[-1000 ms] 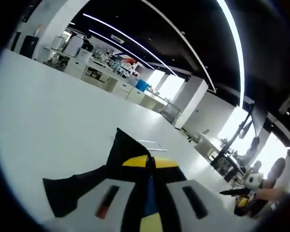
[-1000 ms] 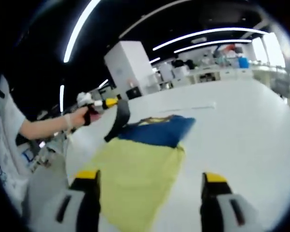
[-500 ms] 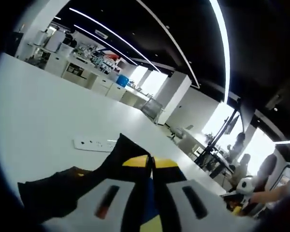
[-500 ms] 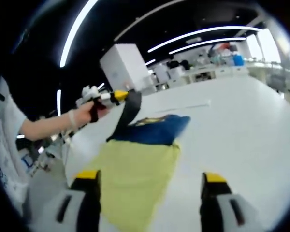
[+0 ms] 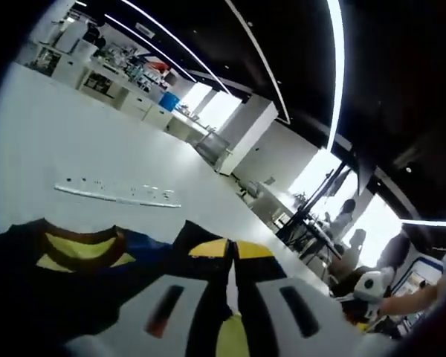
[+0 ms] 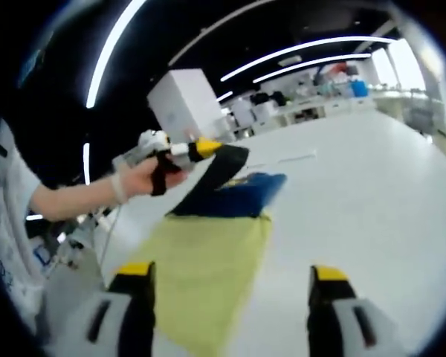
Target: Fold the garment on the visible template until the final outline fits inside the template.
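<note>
Left gripper (image 5: pixel 230 253): we read its jaws as pressed together on a black edge of the garment (image 5: pixel 82 260), the cloth pinched between the yellow-tipped fingers and trailing off to the left of the left gripper view, where a yellow-trimmed collar on blue fabric shows. In the right gripper view the same left gripper (image 6: pixel 201 149) sits in a person's hand (image 6: pixel 145 178), raised above the table (image 6: pixel 372 171) with a black flap hanging from it down to the blue part of the garment (image 6: pixel 238 195). Right gripper (image 6: pixel 227 279): jaws standing wide apart, nothing between them, hovering at the near edge of the yellow-green template (image 6: pixel 201 275). The template lies flat, its long axis running away from the right gripper toward the garment, which sits at the far end of it, partly on the sheet. So the garment lies straight ahead of the right gripper and beyond the template; the left gripper is plainly the nearer one, already on the cloth. We judge the fold is in progress, with the lifted flap likely to be carried across the blue body. A white power strip (image 5: pixel 119 195) lies farther off on the table.
</note>
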Available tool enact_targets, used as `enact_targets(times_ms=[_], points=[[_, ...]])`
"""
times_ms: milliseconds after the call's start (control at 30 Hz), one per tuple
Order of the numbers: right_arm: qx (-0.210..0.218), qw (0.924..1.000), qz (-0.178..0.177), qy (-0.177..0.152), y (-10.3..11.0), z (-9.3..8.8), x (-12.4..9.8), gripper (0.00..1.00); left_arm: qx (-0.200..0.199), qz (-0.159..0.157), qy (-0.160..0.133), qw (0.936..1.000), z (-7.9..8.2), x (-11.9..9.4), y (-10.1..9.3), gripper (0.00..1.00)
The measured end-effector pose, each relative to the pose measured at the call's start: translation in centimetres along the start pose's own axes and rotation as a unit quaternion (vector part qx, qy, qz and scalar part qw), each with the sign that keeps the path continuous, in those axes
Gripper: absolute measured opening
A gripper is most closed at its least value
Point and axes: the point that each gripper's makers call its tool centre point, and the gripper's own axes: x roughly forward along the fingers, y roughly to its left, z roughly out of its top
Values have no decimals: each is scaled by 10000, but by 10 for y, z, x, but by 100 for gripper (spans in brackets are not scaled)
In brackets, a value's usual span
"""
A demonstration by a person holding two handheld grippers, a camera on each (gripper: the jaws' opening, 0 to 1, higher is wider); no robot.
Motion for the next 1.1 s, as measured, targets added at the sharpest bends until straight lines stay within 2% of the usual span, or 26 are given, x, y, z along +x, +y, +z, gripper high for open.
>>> enact_targets(times_ms=[67,100,200,333,467,567,700,867,967,1100], points=[[54,10000,-27,3,-1,-2,-1,84,125,-52,195,9997,-15,5,-6,0],[66,10000,-35,-5,-2,-2,-2,84,51,-65,311,9995,-25,7,-9,0],[98,9999,-45,3,-2,-5,-3,84,63,-143,535,9984,-41,14,-6,0],[150,9999,-56,25,0,-9,-1,84,18,-273,734,9969,-57,21,-7,0],[167,9999,-34,8,3,-8,0,84,77,-240,908,9955,-70,25,-3,0],[184,9998,-11,32,1,-9,0,83,21,-180,972,9951,-76,26,4,0],[202,9998,-12,22,1,-9,-1,83,72,-160,1061,9942,-80,24,-1,0],[197,9998,-8,33,0,-9,0,84,207,-182,1002,9946,-81,23,-7,0],[172,9998,0,43,0,-8,0,84,230,-321,1002,9942,-80,23,-12,0],[152,9999,24,31,0,-6,1,84,339,-269,945,9946,-78,21,-14,18]])
